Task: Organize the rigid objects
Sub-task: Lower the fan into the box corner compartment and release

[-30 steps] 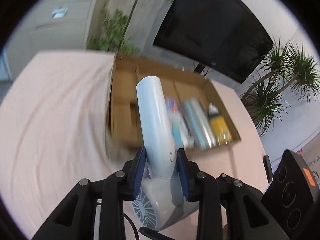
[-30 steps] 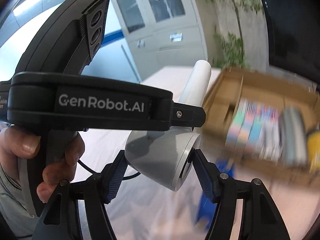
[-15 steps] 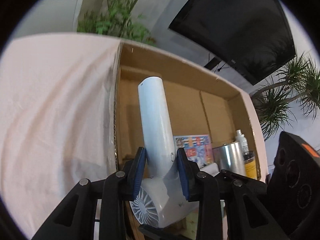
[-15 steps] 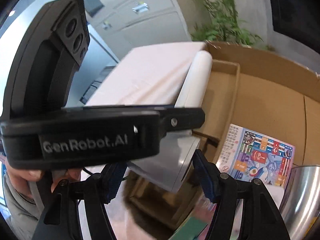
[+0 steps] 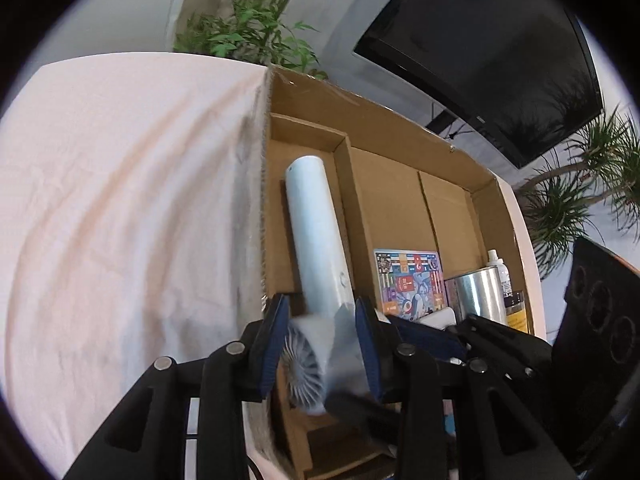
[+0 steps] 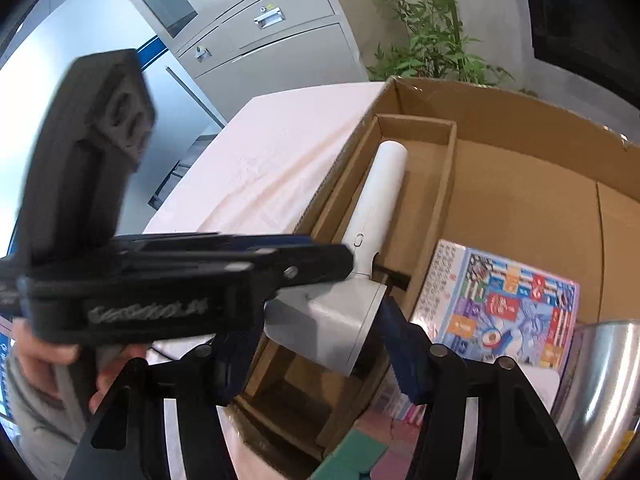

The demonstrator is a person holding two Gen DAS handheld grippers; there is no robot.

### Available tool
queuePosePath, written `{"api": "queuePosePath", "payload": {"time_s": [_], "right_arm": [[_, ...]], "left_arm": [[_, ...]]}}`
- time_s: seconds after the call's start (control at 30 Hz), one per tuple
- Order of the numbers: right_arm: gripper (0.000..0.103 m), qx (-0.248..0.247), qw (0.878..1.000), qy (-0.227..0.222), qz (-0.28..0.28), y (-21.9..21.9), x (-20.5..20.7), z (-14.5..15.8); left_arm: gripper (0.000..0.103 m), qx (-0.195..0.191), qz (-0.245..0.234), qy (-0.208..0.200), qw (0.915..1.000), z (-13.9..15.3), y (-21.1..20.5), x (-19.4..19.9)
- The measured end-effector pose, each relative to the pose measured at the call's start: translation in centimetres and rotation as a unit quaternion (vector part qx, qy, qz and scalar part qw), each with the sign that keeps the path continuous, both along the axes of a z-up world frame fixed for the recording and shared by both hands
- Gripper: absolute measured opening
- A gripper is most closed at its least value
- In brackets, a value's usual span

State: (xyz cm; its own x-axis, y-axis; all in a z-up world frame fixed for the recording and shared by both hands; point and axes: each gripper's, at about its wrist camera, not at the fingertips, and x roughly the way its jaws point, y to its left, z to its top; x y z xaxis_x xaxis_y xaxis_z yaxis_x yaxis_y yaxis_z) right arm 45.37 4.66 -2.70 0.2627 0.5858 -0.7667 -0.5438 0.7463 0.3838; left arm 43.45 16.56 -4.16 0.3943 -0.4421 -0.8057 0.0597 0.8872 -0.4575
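Note:
A white hair dryer (image 5: pixel 316 232) lies with its handle (image 6: pixel 380 192) inside the narrow left compartment of the cardboard box (image 5: pixel 400 120). My left gripper (image 5: pixel 320 340) straddles the dryer's neck and its jaws are opening. A dark gap shows beside the left pad, and the dryer is blurred. In the right wrist view the left gripper (image 6: pixel 340 264) reaches in from the left. My right gripper (image 6: pixel 316 356) has the dryer's grey nozzle between its closing jaws, the right pad against the nozzle rim. The cardboard box (image 6: pixel 500 108) fills the background.
The box's wide compartment holds a colourful printed pack (image 5: pixel 410 280), a metal can (image 5: pixel 478 296) and a yellow-labelled bottle (image 5: pixel 516 312) at its near right. A pink cloth (image 5: pixel 120 200) covers the table left of the box. A black screen (image 5: pixel 480 40) and plants stand behind.
Both grippers carried the dryer over the box and down into the left compartment. The left pads now stand wider apart and the dryer has slid forward between them.

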Motion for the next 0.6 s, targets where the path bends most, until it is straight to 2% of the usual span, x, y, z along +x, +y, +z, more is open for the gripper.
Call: {"api": "queuePosePath", "payload": {"time_s": [0.07,0.17,0.23,0.3,0.33,0.37,0.4,0.43,0.47,0.5,0.57,0.6], "right_arm": [[0.054,-0.004,1.000,-0.012,-0.005,0.5,-0.1,-0.4],[0.057,0.004,1.000,0.000,-0.025,0.4,-0.5,-0.5],[0.075,0.016,1.000,0.003,-0.027,-0.3,-1.6,0.1],[0.087,0.025,0.999,-0.024,-0.029,-1.9,-3.3,1.4],[0.095,0.028,0.998,-0.044,-0.034,-3.0,-4.2,2.0],[0.099,0.031,0.997,-0.060,-0.040,-4.3,-5.3,2.5],[0.103,0.043,0.995,-0.077,-0.054,-6.7,-7.4,3.3],[0.102,0.054,0.993,-0.087,-0.065,-8.7,-9.3,3.6],[0.103,0.058,0.991,-0.093,-0.071,-9.9,-10.5,3.7],[0.103,0.058,0.990,-0.102,-0.077,-11.6,-12.5,3.6],[0.103,0.039,0.989,-0.118,-0.076,-13.6,-16.4,2.4],[0.103,0.012,0.990,-0.123,-0.068,-13.8,-18.5,1.0]], "left_arm": [[0.035,0.001,0.000,-0.003,1.0000,0.0,0.1,-0.5],[0.035,-0.006,0.007,-0.009,0.9999,0.0,0.5,-1.2],[0.035,-0.001,0.015,-0.020,0.9997,0.4,0.6,-1.9],[0.035,0.044,0.036,-0.073,0.9957,2.3,0.5,-4.1],[0.035,0.083,0.056,-0.117,0.9881,3.5,0.2,-5.9],[0.046,0.131,0.083,-0.189,0.9696,5.3,-0.5,-8.9],[0.083,0.157,0.097,-0.235,0.9544,6.2,-0.9,-11.2],[0.101,0.182,0.116,-0.273,0.9375,6.8,-1.3,-13.8],[0.102,0.201,0.136,-0.302,0.9218,7.1,-1.9,-16.8],[0.102,0.206,0.136,-0.302,0.9209,6.8,-2.4,-18.3],[0.102,0.184,0.120,-0.258,0.9408,5.2,-3.1,-21.1],[0.102,0.167,0.121,-0.237,0.9494,4.3,-3.3,-21.9]]}}
